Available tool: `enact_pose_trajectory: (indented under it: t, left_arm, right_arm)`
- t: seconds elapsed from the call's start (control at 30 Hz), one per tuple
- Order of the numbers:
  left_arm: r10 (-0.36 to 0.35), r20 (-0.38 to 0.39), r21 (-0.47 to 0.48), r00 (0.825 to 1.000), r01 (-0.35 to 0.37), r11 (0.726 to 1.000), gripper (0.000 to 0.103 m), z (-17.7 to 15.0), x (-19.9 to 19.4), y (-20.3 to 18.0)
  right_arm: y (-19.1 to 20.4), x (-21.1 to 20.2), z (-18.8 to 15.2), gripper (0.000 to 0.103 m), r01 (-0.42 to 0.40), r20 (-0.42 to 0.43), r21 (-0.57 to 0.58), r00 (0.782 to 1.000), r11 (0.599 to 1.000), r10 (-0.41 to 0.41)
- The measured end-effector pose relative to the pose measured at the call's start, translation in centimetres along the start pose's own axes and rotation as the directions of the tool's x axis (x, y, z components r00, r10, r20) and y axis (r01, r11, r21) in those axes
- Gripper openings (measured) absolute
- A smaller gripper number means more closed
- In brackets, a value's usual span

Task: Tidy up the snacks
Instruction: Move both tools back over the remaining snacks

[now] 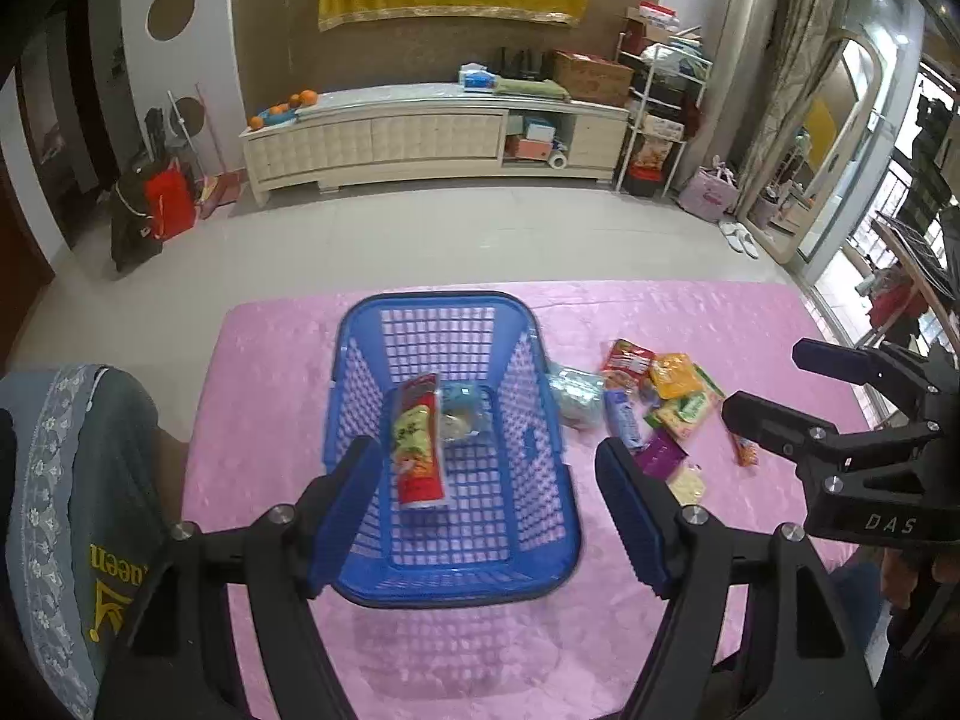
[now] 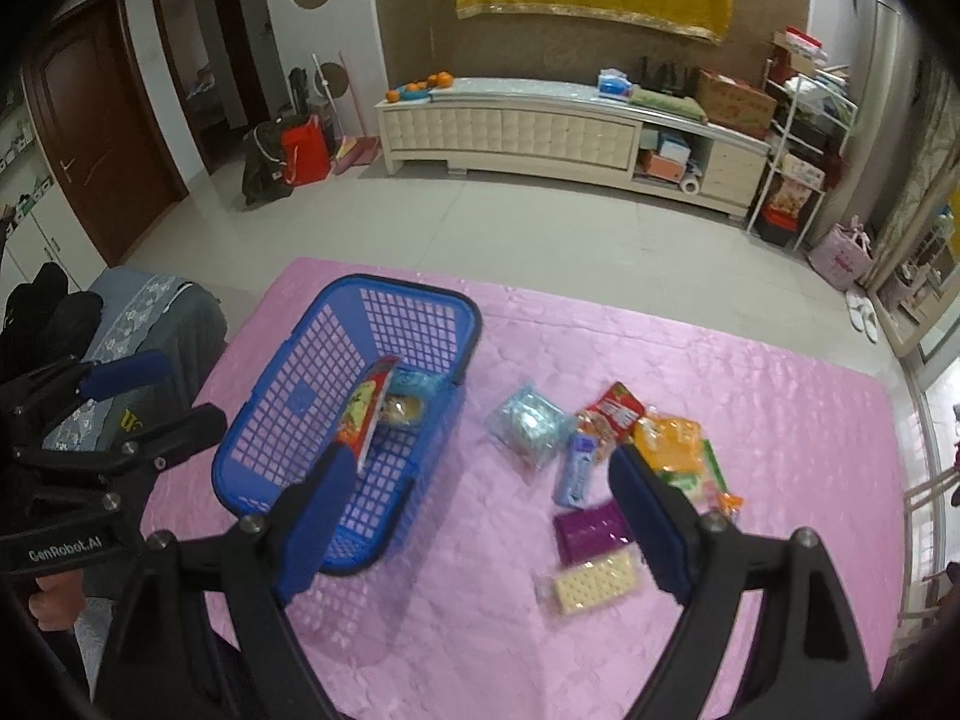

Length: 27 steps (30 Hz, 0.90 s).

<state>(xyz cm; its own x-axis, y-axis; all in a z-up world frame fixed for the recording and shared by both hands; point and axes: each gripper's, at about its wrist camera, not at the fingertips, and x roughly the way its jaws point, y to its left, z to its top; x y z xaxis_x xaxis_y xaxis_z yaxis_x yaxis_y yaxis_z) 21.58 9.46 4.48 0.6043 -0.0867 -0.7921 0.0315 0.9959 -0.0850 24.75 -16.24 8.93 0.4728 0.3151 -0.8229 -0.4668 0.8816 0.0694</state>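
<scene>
Snacks come first by count: two packets lie in the one basket (image 1: 456, 558), a long red pack (image 1: 418, 444) standing slanted against its left wall and a pale blue pack (image 1: 465, 411) beside it at the far end. Outside, to the basket's right on the pink cloth (image 2: 750, 600), a loose cluster holds about eight more (some overlap, so the count is rough): a clear blue bag (image 2: 528, 423), a red packet (image 2: 618, 408), a blue bar (image 2: 579, 471), an orange packet (image 2: 669, 438), a green packet (image 2: 705, 477), a purple packet (image 2: 591, 528), a cracker pack (image 2: 597, 585) and a small orange piece (image 2: 729, 504) at the cluster's right edge.

Open cloth runs wide on the near side of the basket and the cluster, and to the cluster's right up to the table edge; the basket's far rim sits near the cloth's far edge, with bare floor beyond.

Left gripper (image 1: 486, 498) hangs above the basket's near half, jaws spread wide, holding nothing. Right gripper (image 2: 480, 510) hovers over the gap between basket and cluster, jaws likewise wide apart and empty, its right finger (image 2: 645, 510) above the purple and green packets.
</scene>
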Motion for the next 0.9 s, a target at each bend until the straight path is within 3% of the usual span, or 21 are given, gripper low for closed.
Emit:
enact_pose_trajectory:
  t: [0.33, 0.43, 0.5, 0.9]
  left_arm:
    - [-0.029, -0.032, 0.052, 0.999, 0.031, 0.998, 0.072, -1.2, 1.6, -5.8]
    - [-0.042, -0.047, 0.07, 0.998, 0.045, 0.996, 0.072, -1.5, 2.5, -7.7]
    - [-0.059, -0.055, 0.07, 0.997, 0.063, 0.996, 0.08, -1.7, 3.1, -8.8]
    - [-0.092, -0.142, 0.132, 0.986, 0.112, 0.985, 0.08, -2.5, 8.8, -15.3]
  right_arm:
    - [-4.9, -1.9, -3.2, 0.089, 0.01, 0.012, 0.067, 1.0, 0.998, -0.011]
    - [-6.8, -1.8, -4.3, 0.089, 0.026, -0.007, 0.086, 1.0, 0.996, -0.026]
    - [-8.1, -1.7, -5.0, 0.089, 0.037, -0.015, 0.099, 0.999, 0.994, -0.036]
    - [-15.2, 0.2, -9.8, 0.089, 0.075, -0.088, 0.206, 0.994, 0.976, -0.058]
